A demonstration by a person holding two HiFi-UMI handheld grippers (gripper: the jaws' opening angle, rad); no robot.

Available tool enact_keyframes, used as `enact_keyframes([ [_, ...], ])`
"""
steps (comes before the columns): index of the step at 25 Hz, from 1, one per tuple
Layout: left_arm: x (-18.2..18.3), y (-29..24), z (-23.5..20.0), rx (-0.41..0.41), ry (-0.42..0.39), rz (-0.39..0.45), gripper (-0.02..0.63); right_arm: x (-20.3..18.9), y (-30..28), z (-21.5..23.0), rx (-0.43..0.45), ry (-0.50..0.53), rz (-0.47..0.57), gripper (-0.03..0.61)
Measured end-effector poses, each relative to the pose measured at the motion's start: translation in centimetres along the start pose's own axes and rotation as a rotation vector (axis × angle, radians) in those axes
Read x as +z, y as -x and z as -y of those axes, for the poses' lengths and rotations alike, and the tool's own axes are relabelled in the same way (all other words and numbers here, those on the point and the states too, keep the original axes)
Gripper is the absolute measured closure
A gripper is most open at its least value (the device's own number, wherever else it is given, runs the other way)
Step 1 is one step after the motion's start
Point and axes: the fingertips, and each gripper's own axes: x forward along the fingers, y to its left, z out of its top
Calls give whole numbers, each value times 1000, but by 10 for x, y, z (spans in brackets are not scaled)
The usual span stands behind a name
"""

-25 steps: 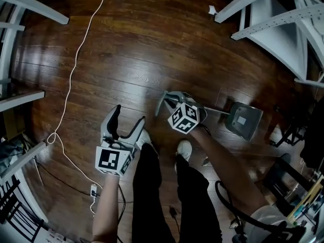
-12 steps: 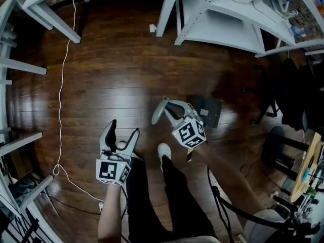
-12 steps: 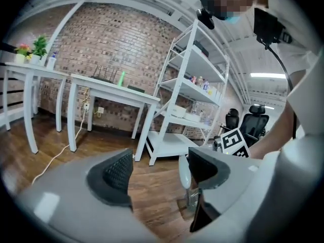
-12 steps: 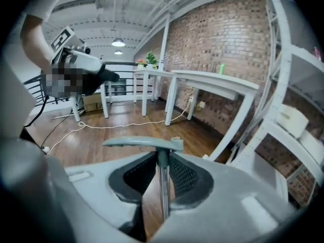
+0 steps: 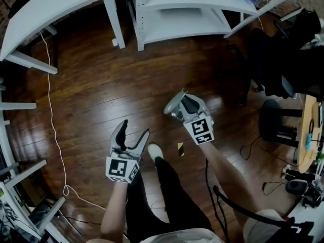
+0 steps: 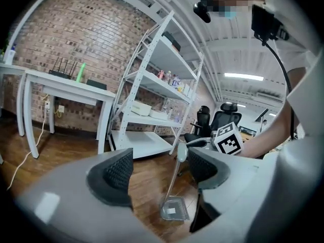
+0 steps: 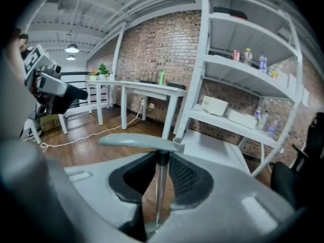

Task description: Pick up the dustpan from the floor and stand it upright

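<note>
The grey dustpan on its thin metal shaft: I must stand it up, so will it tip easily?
Probably tippy: the grey dustpan has a small pan under a tall thin metal shaft. Likely light, held by the right gripper's fingers alone. The smooth shaft may slip or swing.

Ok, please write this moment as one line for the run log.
right gripper: shut on dustpan shaft | left gripper: open, empty | dustpan: upright, pan down, contact with wooden floor unclear
</note>
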Motion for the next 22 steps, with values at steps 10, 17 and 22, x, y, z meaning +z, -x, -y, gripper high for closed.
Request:
enact_keyframes([
  [10, 29, -13, 91, -69, 12, -17, 253, -65, 89, 72, -282, -270, 4, 508],
  [17, 48, 6, 140, -99, -59, -56, 253, -105, 117, 75, -238, -325, -59, 462],
  [22, 67, 40, 174, -100, -97, -44, 252, -123, 180, 66, -240, -398, -97, 402],
])
